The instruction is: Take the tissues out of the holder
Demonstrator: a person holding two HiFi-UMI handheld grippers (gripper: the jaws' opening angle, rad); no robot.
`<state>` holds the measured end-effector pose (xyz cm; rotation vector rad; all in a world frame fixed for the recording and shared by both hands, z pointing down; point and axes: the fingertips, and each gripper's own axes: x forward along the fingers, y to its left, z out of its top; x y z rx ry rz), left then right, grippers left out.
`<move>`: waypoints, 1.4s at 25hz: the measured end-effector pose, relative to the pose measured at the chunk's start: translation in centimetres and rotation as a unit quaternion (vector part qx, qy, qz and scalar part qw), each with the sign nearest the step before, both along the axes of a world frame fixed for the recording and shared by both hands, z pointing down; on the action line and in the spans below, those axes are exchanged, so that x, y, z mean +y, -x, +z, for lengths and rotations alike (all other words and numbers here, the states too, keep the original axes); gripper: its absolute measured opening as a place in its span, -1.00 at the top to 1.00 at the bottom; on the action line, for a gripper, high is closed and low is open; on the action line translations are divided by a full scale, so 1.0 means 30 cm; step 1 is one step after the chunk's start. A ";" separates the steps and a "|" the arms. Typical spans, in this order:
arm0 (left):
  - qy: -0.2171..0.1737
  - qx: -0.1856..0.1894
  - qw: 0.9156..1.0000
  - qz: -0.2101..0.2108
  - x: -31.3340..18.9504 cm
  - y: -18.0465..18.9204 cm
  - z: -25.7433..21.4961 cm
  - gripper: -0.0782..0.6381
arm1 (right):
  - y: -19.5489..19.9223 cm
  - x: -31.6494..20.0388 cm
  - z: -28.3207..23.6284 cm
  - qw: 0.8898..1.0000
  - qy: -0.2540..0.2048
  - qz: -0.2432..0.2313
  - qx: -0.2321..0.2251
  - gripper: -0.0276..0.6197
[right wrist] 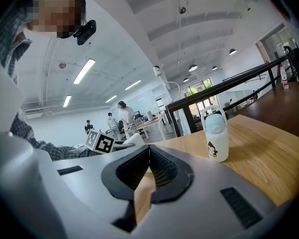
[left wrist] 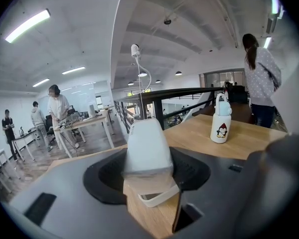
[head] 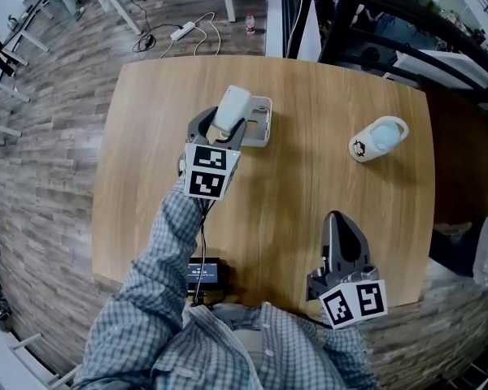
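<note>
Tissues (left wrist: 148, 146) in a white pack sit clamped between the pads of the left gripper (left wrist: 148, 164), whose jaws stand wide around it. In the head view the pack (head: 232, 106) hangs over the left end of the white holder (head: 263, 128), which rests on the wooden table (head: 309, 80); the left gripper view shows the holder's rim (left wrist: 159, 198) just below the pack. The right gripper (right wrist: 148, 153), jaws closed tip to tip with nothing between them, hovers near the table's front edge (head: 335, 226), well apart from the holder. A white penguin bottle (head: 378, 139) stands toward the table's right side.
</note>
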<state>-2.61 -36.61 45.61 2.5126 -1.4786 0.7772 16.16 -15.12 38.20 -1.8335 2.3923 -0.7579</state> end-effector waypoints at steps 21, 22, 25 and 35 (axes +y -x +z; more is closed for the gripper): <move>-0.057 0.038 0.998 0.002 0.231 0.081 -0.245 0.07 | 0.019 0.126 -0.137 0.998 -0.051 0.017 0.017 0.88; -0.058 0.044 0.997 0.000 0.245 0.086 -0.257 0.07 | 0.021 0.131 -0.143 0.998 -0.053 0.017 0.017 0.88; -0.064 0.054 0.997 -0.002 0.282 0.089 -0.291 0.07 | 0.020 0.140 -0.153 0.998 -0.056 0.016 0.016 0.88; -0.083 0.052 0.995 0.007 0.411 0.110 -0.380 0.07 | 0.034 0.152 -0.164 0.998 -0.063 0.008 0.014 0.88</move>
